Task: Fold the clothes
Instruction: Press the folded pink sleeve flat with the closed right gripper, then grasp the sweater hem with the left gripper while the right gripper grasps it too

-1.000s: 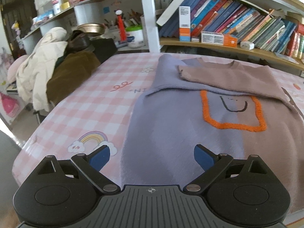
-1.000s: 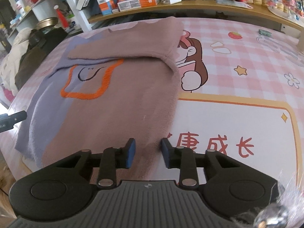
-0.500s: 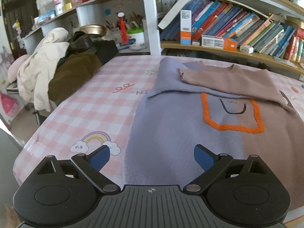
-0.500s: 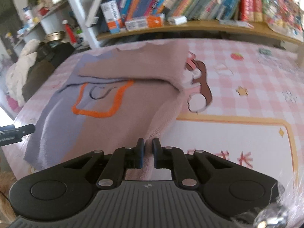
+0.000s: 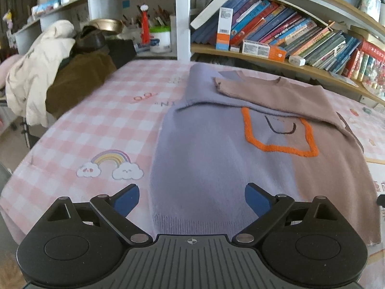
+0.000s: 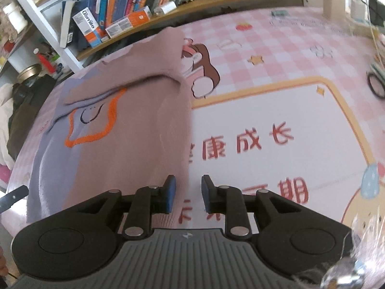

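A lilac and brown sweater (image 5: 216,149) with an orange outlined patch lies flat on the pink checked table cover (image 5: 101,130), both sleeves folded across its chest. My left gripper (image 5: 191,198) is open wide, over the sweater's lilac bottom hem near its left corner. In the right wrist view the sweater (image 6: 134,130) lies left of centre. My right gripper (image 6: 188,193) is open a little and empty, with the sweater's brown right edge just inside its left finger.
A pile of coats (image 5: 48,79) sits at the table's far left. Bookshelves (image 5: 288,41) run along the back edge. Scissors (image 6: 375,84) lie at the far right. The table's near edge is just below both grippers.
My right gripper, shut on the sweater's right edge half a second ago, has opened and let it go. The left gripper has drawn back toward the hem and stays open.
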Available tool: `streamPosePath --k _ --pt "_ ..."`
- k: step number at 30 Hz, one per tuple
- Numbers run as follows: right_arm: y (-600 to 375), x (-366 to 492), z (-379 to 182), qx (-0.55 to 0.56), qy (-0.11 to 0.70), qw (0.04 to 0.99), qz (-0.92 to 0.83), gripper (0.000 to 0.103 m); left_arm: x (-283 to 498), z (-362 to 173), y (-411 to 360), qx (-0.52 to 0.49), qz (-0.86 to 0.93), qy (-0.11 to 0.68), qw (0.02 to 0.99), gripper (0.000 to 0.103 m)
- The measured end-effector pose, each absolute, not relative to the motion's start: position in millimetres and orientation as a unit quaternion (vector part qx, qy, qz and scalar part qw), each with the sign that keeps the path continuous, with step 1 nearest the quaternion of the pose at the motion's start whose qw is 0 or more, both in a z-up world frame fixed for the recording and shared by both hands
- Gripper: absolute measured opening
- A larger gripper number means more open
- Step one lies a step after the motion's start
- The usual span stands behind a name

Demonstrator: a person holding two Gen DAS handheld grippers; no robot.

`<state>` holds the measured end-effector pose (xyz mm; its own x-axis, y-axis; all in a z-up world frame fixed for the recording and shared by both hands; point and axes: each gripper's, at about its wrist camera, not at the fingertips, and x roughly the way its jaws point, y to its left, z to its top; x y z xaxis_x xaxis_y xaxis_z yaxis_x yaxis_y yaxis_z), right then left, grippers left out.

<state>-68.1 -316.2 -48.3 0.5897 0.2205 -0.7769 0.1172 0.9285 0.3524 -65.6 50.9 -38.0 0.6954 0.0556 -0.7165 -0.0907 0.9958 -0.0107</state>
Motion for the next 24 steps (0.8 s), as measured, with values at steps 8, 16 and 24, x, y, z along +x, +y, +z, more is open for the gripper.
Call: streamPosePath --k 8,16,24 --pt "-308.4 -72.5 -47.7 0.186 0.46 0.868 0.033 0.023 -64.8 -40.2 64.1 -0.041 0.047 0.393 0.918 0.087" --pt "-301.7 -74.9 -49.2 0.188 0.468 0.863 0.039 0.023 -65.2 -51.3 85.6 -0.068 0.063 0.425 0.901 0.043" --pt "-298.7 -74.6 -50.1 0.192 0.467 0.863 0.037 0.021 -63.2 -60.0 87.0 -0.078 0.048 0.441 0.893 0.015"
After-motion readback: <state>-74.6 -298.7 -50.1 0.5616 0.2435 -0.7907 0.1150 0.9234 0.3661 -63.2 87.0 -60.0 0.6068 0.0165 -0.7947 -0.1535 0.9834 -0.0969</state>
